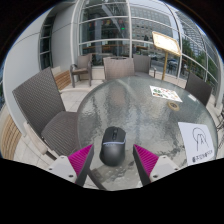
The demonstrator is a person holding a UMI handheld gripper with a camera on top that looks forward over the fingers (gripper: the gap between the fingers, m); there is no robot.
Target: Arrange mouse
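Observation:
A dark grey computer mouse (113, 146) lies on the round glass table (135, 108), near its front edge. My gripper (113, 158) hovers over it with its pink-padded fingers (80, 157) spread wide. The mouse stands between the fingertips with a gap at either side and rests on the glass. The fingers do not touch it.
A white mouse mat with a logo (197, 143) lies on the table to the right of the mouse. A paper sheet (165, 92) lies farther back. Grey wicker chairs (42, 100) stand at the left and behind the table. A glass building front lies beyond.

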